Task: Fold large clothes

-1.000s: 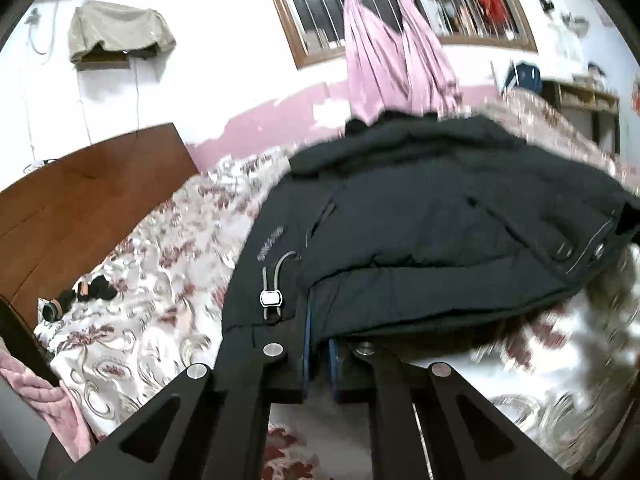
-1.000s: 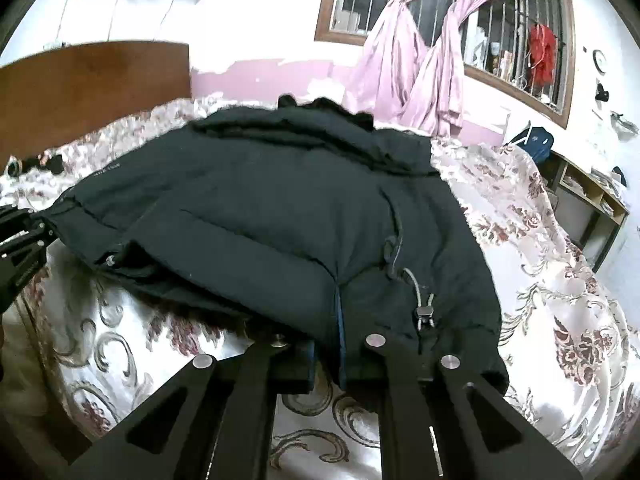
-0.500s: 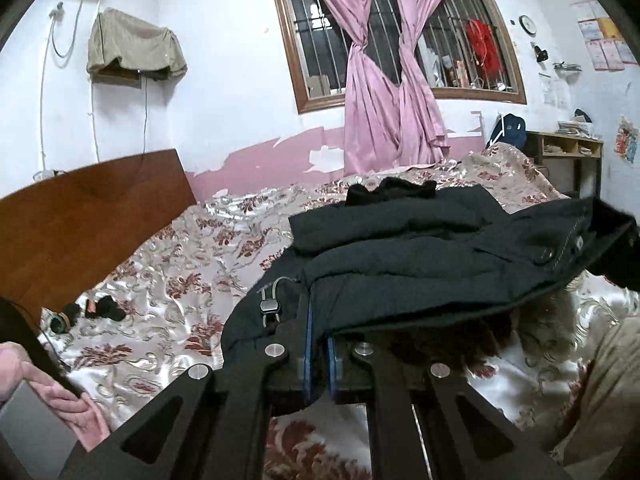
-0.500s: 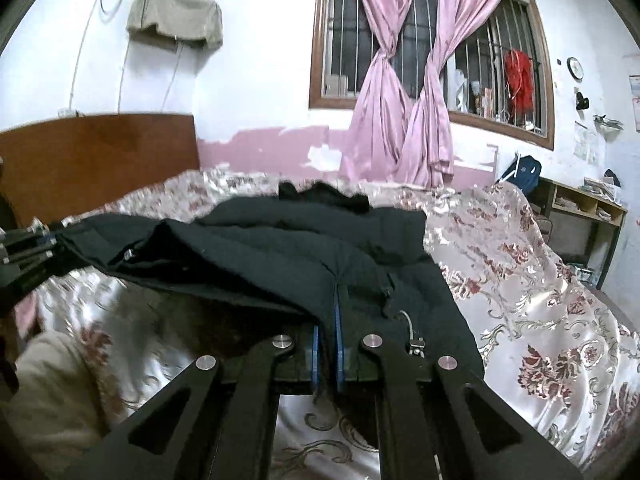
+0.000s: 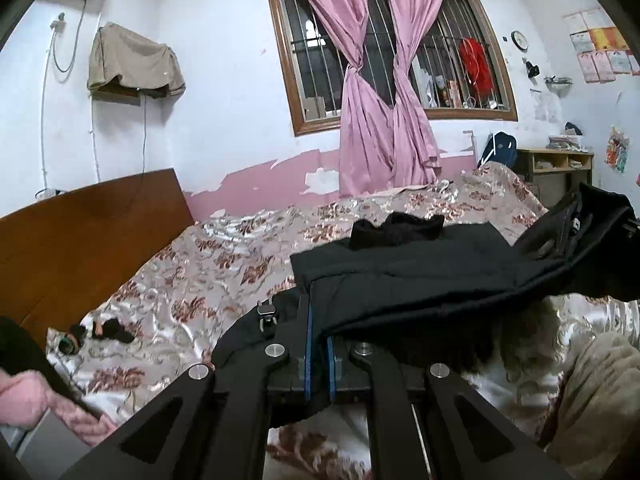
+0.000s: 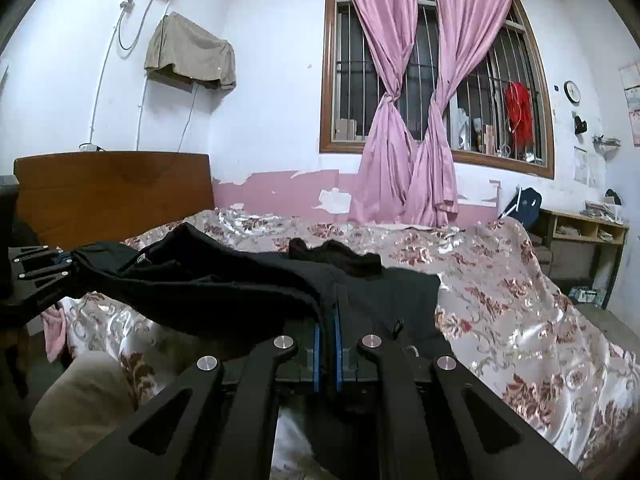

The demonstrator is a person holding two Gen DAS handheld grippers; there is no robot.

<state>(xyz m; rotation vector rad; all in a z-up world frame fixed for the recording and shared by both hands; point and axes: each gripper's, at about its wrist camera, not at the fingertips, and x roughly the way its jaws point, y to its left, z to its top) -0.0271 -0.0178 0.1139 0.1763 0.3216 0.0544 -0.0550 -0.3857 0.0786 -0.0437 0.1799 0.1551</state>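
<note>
Black padded jacket hanging stretched between two grippers — over the floral satin bedspread.
Left gripper and right gripper are each pinching its near hem — far end lying on the bed.

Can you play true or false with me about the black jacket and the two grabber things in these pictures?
1. Both grabbers pinch the black jacket. True: the left gripper and the right gripper each have fabric clamped between their blue pads.
2. The jacket lies flat on the bed. False: its near edge is lifted off the flowery bedspread.
3. The curtains are green. False: they are pink and knotted.
4. The bed has a wooden headboard. True.
5. A red thing hangs at the window. True.
6. The jacket has a bright yellow hood. False: all that shows of it is dark.
</note>
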